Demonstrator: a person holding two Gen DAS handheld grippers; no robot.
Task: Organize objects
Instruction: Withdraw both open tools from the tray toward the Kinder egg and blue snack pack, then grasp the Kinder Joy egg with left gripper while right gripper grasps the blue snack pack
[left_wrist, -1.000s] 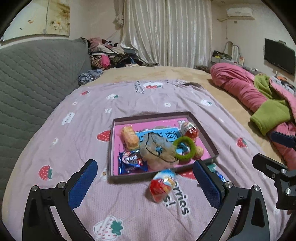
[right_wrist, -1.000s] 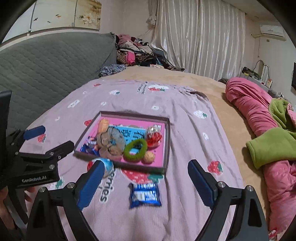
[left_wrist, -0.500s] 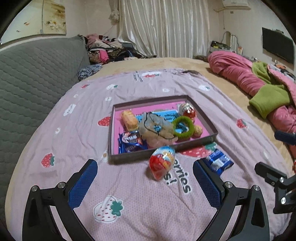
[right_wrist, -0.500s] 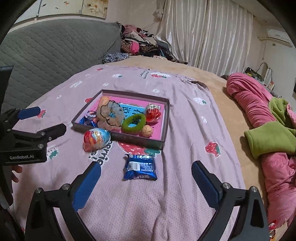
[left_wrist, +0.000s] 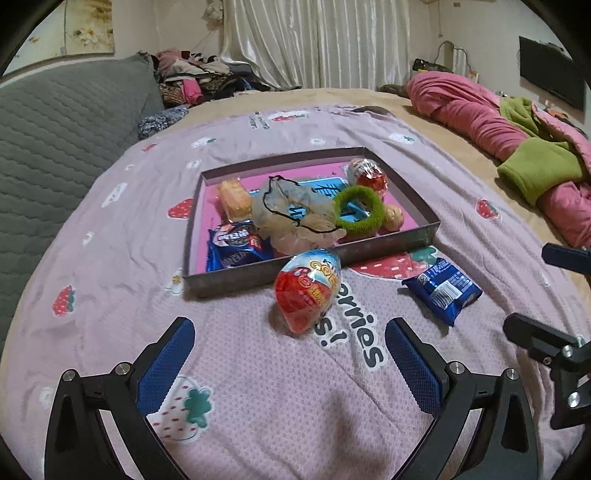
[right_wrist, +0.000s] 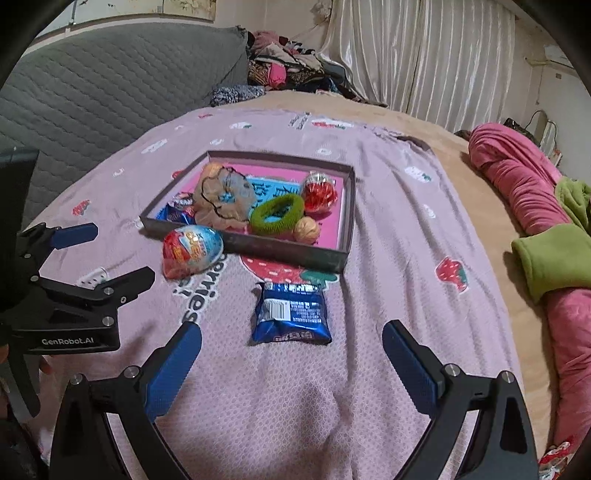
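A shallow grey box (left_wrist: 388, 242) with a pink floor lies on the pink bedspread; it also shows in the right wrist view (right_wrist: 347, 206). It holds a green hair ring (left_wrist: 376, 214), a red foil egg (left_wrist: 367, 175), a walnut (right_wrist: 306, 229), a blue snack pack (left_wrist: 236, 245), a clear bag (left_wrist: 295, 214) and a small cake (left_wrist: 233, 195). A red and blue toy egg (left_wrist: 306, 290) and a blue snack pack (right_wrist: 291, 314) lie on the bedspread in front of the box. My left gripper (left_wrist: 290, 363) is open, just short of the toy egg. My right gripper (right_wrist: 291, 363) is open, just short of the blue pack.
A grey quilted headboard (left_wrist: 55, 125) stands at the left. A pink and green quilt (left_wrist: 517, 136) is heaped at the right. Clothes (left_wrist: 192, 81) are piled at the far end by the curtains.
Both grippers have drawn back and tilted down, so the toy egg and the blue pack now lie farther ahead of the fingers. No object has moved.
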